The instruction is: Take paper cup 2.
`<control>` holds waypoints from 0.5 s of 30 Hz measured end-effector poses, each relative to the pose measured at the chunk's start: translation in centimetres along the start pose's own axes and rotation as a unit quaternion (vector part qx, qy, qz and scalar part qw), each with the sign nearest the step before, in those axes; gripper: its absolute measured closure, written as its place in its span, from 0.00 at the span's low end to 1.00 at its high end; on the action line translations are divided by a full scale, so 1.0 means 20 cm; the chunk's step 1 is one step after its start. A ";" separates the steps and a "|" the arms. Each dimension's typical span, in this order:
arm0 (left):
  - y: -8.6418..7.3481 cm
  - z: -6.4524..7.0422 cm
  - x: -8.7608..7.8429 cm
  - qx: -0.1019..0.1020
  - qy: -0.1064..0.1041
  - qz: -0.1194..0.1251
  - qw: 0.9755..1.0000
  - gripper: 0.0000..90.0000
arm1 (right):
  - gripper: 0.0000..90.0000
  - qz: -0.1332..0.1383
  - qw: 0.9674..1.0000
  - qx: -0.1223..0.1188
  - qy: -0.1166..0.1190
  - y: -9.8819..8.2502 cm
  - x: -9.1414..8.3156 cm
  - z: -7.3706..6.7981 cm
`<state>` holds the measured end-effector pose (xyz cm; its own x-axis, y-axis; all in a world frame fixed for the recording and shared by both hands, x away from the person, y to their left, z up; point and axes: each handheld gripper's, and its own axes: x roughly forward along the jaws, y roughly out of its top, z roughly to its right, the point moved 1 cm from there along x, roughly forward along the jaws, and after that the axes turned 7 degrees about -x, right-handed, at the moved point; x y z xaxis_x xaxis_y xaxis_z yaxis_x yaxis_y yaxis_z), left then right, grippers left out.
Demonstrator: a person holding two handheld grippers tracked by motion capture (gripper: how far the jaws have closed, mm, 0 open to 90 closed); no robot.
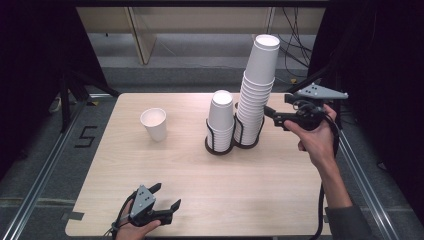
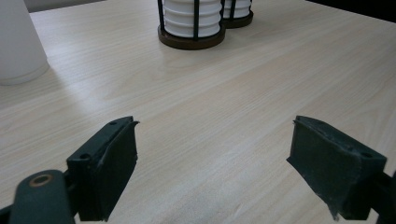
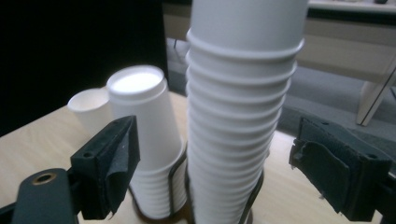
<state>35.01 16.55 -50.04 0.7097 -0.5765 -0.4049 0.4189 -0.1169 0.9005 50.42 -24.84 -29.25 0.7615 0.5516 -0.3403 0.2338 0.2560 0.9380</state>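
Right gripper (image 1: 270, 112), jaws apart, faces the tall stack (image 1: 256, 95); a knock could topple it. Left gripper (image 1: 167, 197) rests nearer the person, jaws apart.

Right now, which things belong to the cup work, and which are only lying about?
In use:
- tall cup stack
- right gripper, jaws open beside it
- black holder

Lying about:
- short cup stack
- single cup
- left gripper

Tall white cup stack (image 1: 257, 95), upright in black holder (image 1: 248, 141), mid-table
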 end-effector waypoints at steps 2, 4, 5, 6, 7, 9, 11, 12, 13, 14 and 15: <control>0.00 0.00 0.00 0.000 0.001 0.000 1.000 0.16 | 0.17 0.001 1.000 -0.008 -0.005 0.04 0.01 0.03; 0.00 0.00 0.00 0.003 -0.001 0.001 1.000 0.16 | 0.18 0.009 1.000 -0.010 -0.002 0.07 0.02 0.05; 0.00 0.01 0.00 0.004 -0.001 0.001 1.000 0.16 | 0.17 0.005 1.000 -0.004 -0.004 0.08 0.02 0.05; 0.00 0.01 0.00 0.007 -0.001 -0.001 1.000 0.16 | 0.17 0.004 1.000 -0.001 -0.003 0.10 0.02 0.06; 0.00 0.01 0.00 0.008 -0.001 -0.001 1.000 0.16 | 0.17 0.008 1.000 -0.004 -0.005 0.11 0.03 0.06; 0.00 0.01 0.00 0.007 -0.002 -0.002 1.000 0.16 | 0.17 0.010 1.000 -0.008 -0.008 0.13 0.03 0.07; 0.00 0.01 0.00 0.005 -0.001 -0.002 1.000 0.16 | 0.17 0.008 1.000 -0.012 -0.012 0.15 0.04 0.08; 0.00 0.01 0.00 0.004 -0.002 -0.002 1.000 0.16 | 0.17 0.009 1.000 -0.007 -0.013 0.16 0.05 0.08; 0.00 0.01 0.00 0.005 -0.002 -0.003 1.000 0.16 | 0.17 0.007 1.000 -0.009 -0.015 0.18 0.05 0.08; 0.00 0.01 0.00 0.004 -0.003 -0.003 1.000 0.16 | 0.17 0.009 1.000 -0.011 -0.016 0.19 0.05 0.09; 0.00 0.01 0.00 0.001 -0.004 -0.002 1.000 0.16 | 0.17 0.008 1.000 -0.008 -0.017 0.20 0.06 0.09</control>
<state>34.92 16.35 -50.10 0.7033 -0.5830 -0.4068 0.4201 -0.1207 0.8994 53.39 -24.63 -25.69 0.7854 0.5278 -0.3233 0.2127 0.2605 0.9418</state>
